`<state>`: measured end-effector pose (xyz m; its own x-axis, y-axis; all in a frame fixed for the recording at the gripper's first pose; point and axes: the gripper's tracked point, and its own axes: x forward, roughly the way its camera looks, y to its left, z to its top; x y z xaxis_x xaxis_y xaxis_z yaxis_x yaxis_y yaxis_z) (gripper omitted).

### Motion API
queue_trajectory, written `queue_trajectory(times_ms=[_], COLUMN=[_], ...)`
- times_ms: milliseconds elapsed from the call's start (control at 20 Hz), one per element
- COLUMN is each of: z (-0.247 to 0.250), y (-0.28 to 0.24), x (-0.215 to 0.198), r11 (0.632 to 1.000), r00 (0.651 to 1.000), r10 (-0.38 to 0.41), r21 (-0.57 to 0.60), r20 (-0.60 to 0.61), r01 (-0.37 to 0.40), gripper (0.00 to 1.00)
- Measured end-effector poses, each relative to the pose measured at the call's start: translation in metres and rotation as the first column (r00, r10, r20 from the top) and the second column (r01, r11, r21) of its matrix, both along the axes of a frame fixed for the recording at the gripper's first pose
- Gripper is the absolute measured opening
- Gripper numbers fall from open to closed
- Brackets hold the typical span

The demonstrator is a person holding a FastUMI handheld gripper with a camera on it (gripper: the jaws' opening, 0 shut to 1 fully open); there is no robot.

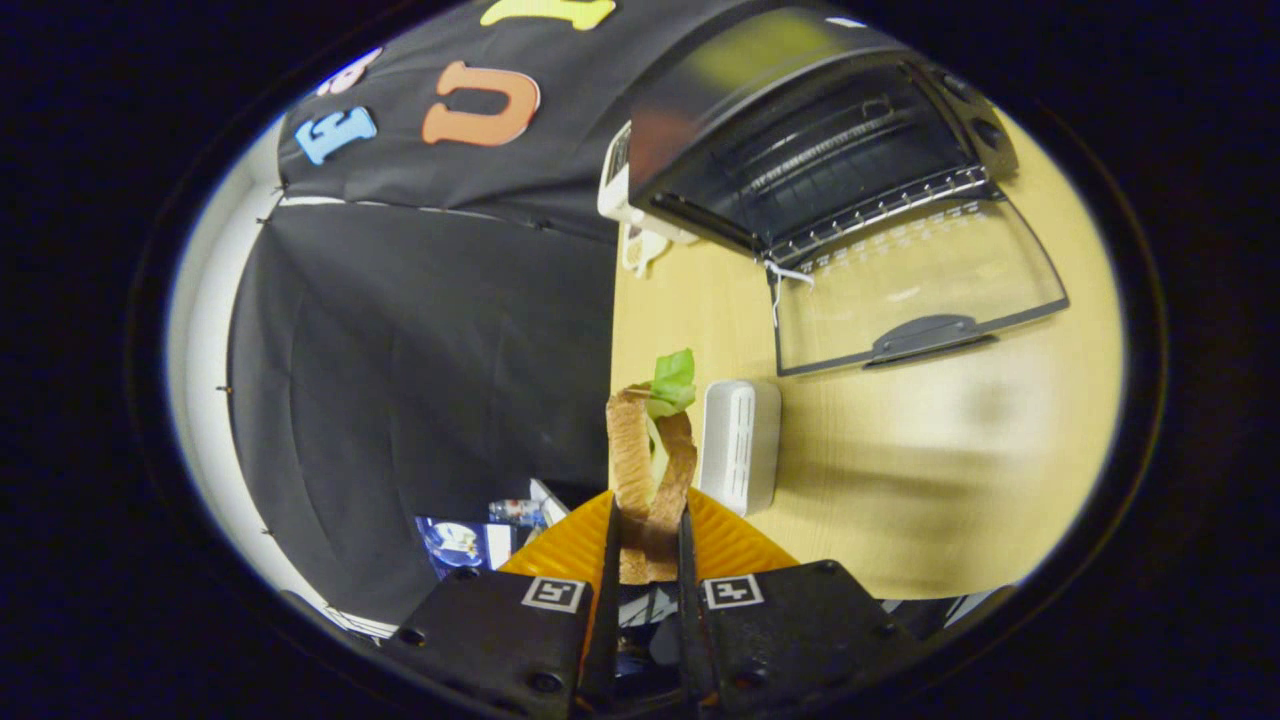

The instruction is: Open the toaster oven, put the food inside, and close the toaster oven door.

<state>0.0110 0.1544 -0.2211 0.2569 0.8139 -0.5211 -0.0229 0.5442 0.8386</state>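
A sandwich [650,480] is held between the fingers [610,570] of the gripper [648,560], which are closed narrowly on its two rough brown bread slices; a crinkled green leaf is seen sticking out at its far end. Under it a ribbed orange plate [730,540] is seen, lying at the edge of the pale wooden table [900,480]. Just beside the sandwich a white, rounded, slotted box [740,445] is laid, perhaps a power strip. Beyond it the black oven [810,140] is stood open, its wire rack visible inside and its glass door [915,285] folded flat onto the table. Bare tabletop is left between box and door
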Motion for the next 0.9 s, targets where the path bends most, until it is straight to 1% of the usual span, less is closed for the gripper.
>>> queue_trajectory(times_ms=[150,300,450,600,750,900], z=[0.012,0.007,-0.009,-0.019,-0.041,-0.055], y=[-0.038,-0.07,-0.085,-0.093,-0.093,-0.095], x=[0.024,0.056,0.089,0.127,0.162,0.19], r11=[0.99,0.956,0.904,0.84,0.779,0.717], r00=[0.989,0.955,0.904,0.845,0.789,0.726], r10=[-0.139,-0.291,-0.423,-0.531,-0.613,-0.684], r21=[0.035,0.065,0.1,0.164,0.205,0.245], r20=[0.046,0.06,0.067,0.058,0.046,0.07], r01=[0.137,0.287,0.416,0.517,0.593,0.653], gripper=[0.3,0.3,0.3,0.3,0.3,0.3])
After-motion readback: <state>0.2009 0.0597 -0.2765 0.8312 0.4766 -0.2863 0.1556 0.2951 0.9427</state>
